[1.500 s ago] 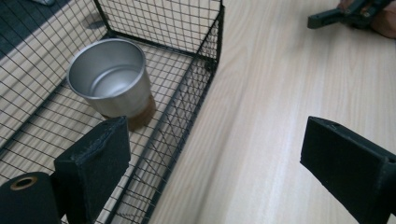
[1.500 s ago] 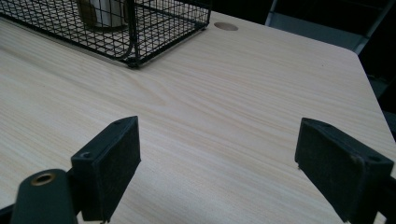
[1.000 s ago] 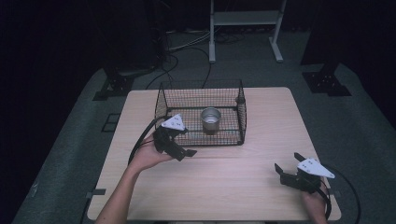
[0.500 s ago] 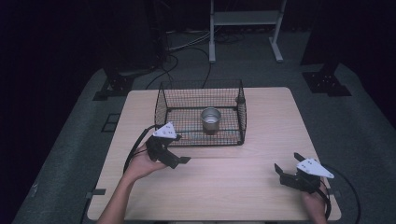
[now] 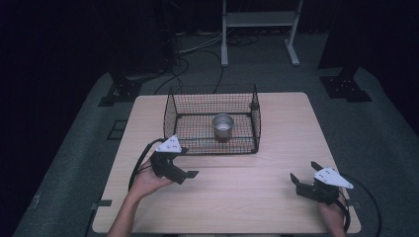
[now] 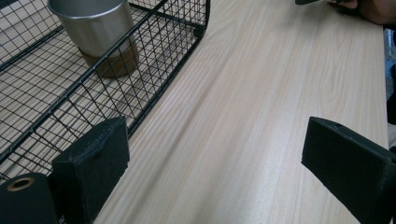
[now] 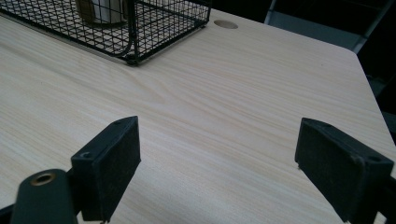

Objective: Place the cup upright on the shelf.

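Note:
A black wire basket (image 5: 170, 111) stands on the far half of the wooden table (image 5: 276, 148), with a metal cup (image 5: 223, 126) upright inside it. The cup (image 6: 95, 28) and the basket's mesh wall (image 6: 154, 70) lie left of my left gripper's jaws. My left gripper (image 5: 189, 175) is open, held just in front of the basket's near left corner. My right gripper (image 5: 296, 183) is open near the table's front right corner, with nothing between its jaws. The basket's corner (image 7: 133, 58) lies far ahead of the right gripper (image 7: 219, 163).
A round cable hole (image 7: 226, 24) sits in the tabletop near its far right edge. A white metal stand (image 5: 257, 19) and dark equipment bases (image 5: 346, 86) are on the floor beyond the table. Cables (image 5: 197, 54) lie on the floor.
My left gripper has drawn back from the basket towards the front left of the table. The right gripper has stayed where it was.

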Motion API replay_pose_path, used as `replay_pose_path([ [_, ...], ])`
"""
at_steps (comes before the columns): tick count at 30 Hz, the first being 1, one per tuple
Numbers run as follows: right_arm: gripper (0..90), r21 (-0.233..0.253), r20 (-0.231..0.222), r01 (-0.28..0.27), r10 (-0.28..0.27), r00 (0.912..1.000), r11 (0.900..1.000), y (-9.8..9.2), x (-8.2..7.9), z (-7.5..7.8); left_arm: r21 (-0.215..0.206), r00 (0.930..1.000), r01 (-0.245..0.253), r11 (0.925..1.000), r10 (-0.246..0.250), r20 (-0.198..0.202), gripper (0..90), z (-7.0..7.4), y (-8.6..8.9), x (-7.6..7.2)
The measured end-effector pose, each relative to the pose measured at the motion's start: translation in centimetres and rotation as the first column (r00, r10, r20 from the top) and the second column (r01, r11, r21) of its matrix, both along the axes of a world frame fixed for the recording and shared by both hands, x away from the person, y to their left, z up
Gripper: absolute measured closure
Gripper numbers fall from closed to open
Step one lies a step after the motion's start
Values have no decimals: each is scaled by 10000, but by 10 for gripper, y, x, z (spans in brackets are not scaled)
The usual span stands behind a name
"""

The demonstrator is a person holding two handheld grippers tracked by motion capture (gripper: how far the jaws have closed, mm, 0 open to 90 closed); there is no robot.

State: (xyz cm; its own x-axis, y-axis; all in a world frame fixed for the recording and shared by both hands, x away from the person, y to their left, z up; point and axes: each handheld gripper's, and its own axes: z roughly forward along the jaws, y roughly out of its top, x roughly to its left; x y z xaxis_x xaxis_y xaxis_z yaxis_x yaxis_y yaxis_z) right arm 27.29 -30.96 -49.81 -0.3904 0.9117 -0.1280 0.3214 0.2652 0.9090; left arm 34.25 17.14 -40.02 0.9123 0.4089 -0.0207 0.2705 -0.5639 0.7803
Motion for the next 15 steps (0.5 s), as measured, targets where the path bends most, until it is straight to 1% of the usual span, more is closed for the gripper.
replay_pose_path([
  [4,135,-14,19,-8,8,10000,10000,0,0,0,-233,10000,-83,9997,82,-57,66,-4,5,-4],
  [8,135,-13,21,-7,7,10000,10000,0,0,0,-225,9998,-169,9996,168,-49,66,-8,7,-8],
  [10,135,-20,36,-8,8,10000,10000,0,0,0,-157,9998,-203,9997,202,-45,66,-10,9,-10],
  [11,135,-23,40,-5,5,10000,10000,0,0,0,-222,9997,-254,9994,253,-64,65,-11,10,-11],
  [15,135,-26,50,-7,7,10000,10000,0,0,0,-269,9992,-382,9989,379,-99,52,-16,15,-15],
])
